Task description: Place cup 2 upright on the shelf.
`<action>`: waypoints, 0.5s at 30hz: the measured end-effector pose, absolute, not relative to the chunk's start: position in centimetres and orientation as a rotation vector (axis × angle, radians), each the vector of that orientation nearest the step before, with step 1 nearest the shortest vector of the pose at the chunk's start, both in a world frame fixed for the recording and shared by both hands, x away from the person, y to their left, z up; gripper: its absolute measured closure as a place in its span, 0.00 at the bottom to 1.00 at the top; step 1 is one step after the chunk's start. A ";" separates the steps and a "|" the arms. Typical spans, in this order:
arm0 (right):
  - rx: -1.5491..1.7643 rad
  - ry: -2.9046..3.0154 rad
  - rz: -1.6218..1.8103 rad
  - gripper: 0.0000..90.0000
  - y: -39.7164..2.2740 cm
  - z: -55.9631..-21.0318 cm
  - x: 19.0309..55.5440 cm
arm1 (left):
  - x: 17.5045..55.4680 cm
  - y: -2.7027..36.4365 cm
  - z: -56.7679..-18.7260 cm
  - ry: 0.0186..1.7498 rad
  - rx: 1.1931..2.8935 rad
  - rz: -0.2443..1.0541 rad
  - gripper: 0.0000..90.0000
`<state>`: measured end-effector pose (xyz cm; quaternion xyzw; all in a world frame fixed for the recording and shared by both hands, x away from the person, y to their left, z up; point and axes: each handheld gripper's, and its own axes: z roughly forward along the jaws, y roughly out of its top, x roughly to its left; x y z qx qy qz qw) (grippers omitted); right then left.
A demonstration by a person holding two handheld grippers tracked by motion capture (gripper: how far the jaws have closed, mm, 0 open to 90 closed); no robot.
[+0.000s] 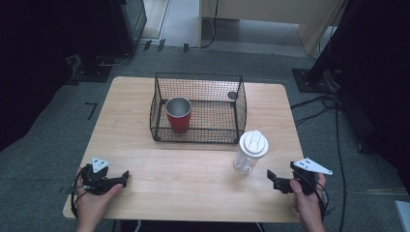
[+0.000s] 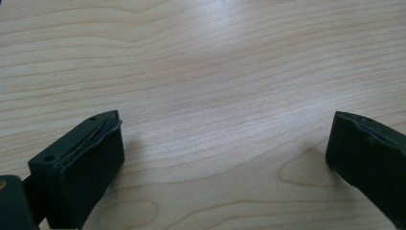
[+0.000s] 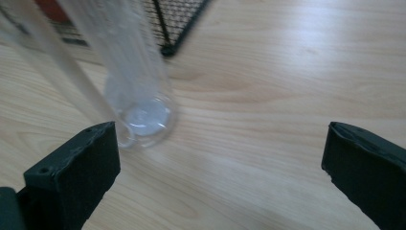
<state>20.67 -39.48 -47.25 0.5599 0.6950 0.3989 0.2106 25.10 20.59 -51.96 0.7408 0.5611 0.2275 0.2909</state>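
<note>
table (image 1: pixel 193 174) is carrying a wire basket (image 1: pixel 240 104) with a red cup (image 1: pixel 179 116) standing inside; clear bottle (image 1: pixel 249 152) (white lid) is standing upright just before the basket. right gripper (image 1: pixel 271 178) is gaping wide near it, left gripper (image 1: pixel 126 177) gaping wide over bare wood.

Bare table (image 1: pixel 183 174) between hand-held grippers – bottle (image 1: pixel 250 152) (near right one) blocks basket (image 1: pixel 198 107).

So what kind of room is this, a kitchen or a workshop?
More likely a lab or test room: a bare wooden table stands on grey carpet, cables trail across the floor, and dark stands flank it.
</note>
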 end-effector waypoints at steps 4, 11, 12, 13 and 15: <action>1.519 1.960 1.171 0.00 -38.2 -46.3 21.0 | 25.1 20.6 -52.0 1.496 1.975 0.606 0.00; 1.445 1.988 1.274 0.00 -35.6 -44.6 21.8 | 25.1 20.6 -52.0 1.497 1.976 0.607 0.00; 1.439 1.992 1.286 0.00 -35.2 -44.4 21.9 | 25.1 20.6 -52.0 1.499 1.974 0.608 0.00; 1.428 1.997 1.286 0.00 -34.8 -44.3 22.0 | 25.2 20.6 -51.9 1.498 1.977 0.608 0.00; 1.393 2.008 1.277 0.00 -33.9 -44.0 22.2 | 25.2 20.5 -52.0 1.500 1.974 0.608 0.00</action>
